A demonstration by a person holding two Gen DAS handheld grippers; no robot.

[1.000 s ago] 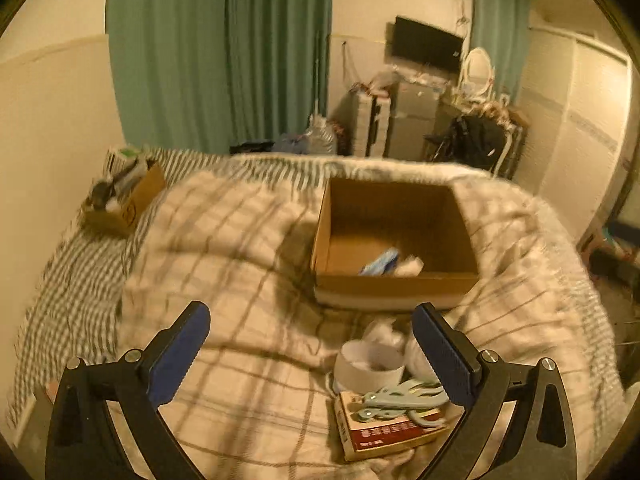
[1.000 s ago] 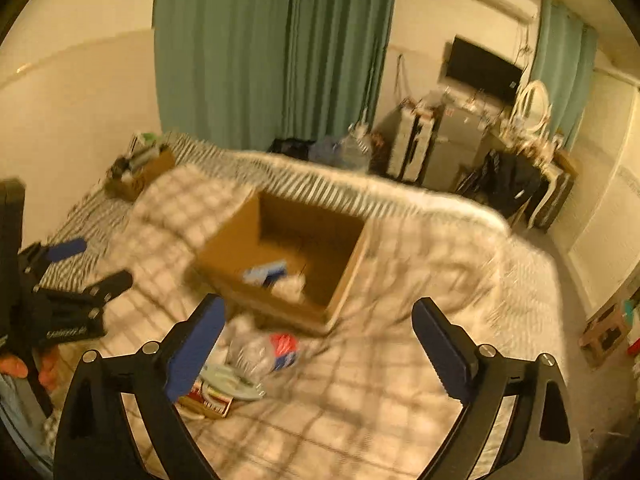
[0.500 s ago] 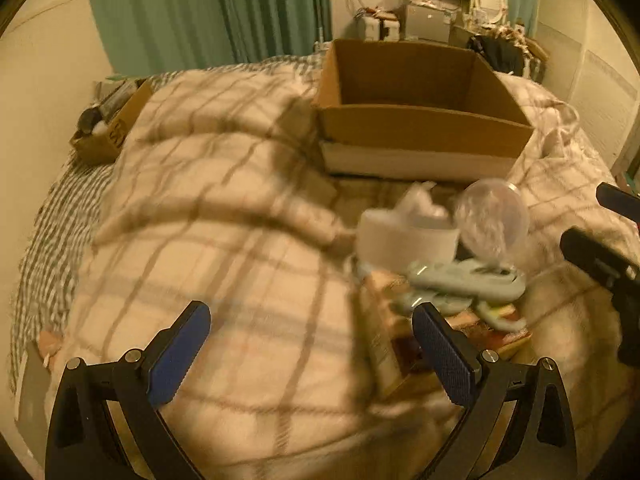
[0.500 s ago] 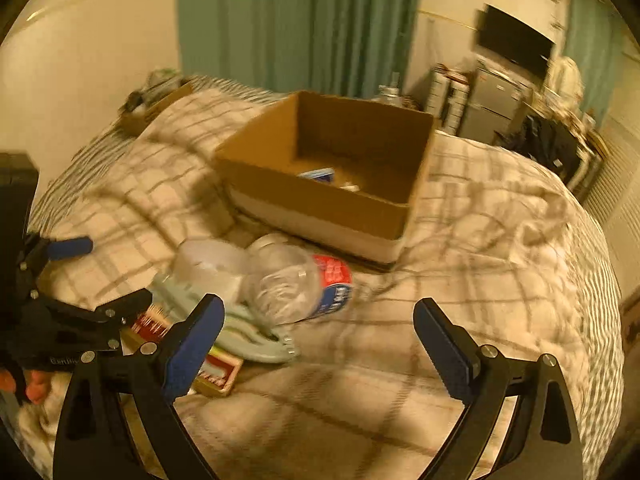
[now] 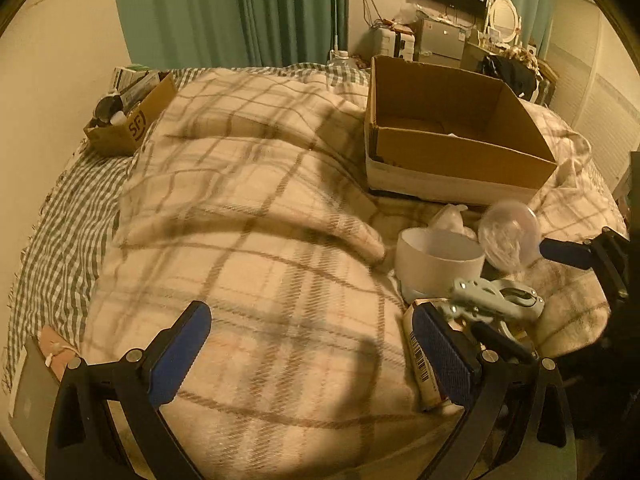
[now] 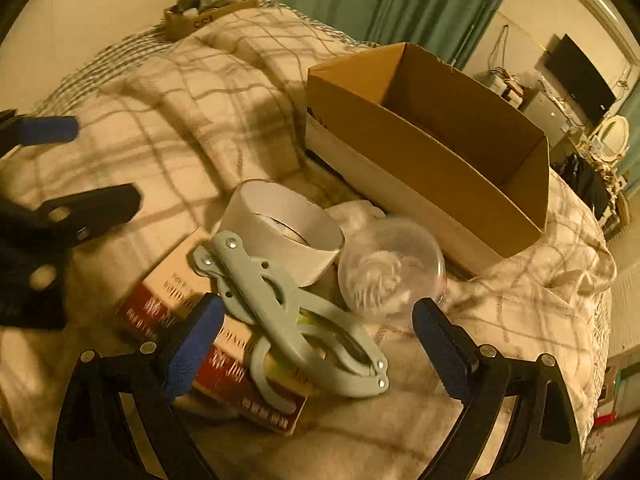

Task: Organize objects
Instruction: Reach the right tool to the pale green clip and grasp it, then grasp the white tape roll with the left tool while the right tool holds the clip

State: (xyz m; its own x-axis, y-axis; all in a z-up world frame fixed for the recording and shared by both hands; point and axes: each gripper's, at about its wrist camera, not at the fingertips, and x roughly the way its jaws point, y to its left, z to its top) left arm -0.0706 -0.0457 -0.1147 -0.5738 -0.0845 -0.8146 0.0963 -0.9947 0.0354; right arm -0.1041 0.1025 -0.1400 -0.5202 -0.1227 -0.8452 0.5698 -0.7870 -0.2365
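Note:
A pile of objects lies on the plaid blanket: a white tape roll, pale green clamps, a red and cream packet under the clamps, and a clear plastic bottle on its side. An open cardboard box stands just behind them. My right gripper is open, low over the clamps and packet. My left gripper is open over the blanket, left of the pile, with the packet by its right finger. The tape roll, clamps, bottle and box show in the left wrist view.
A smaller cardboard box full of items sits at the bed's far left by the wall. Green curtains, a TV and cluttered furniture stand beyond the bed. A checked sheet lines the left edge.
Both grippers have dropped lower and closer to the pile. The right gripper has moved in over the clamps and packet. Both stay open.

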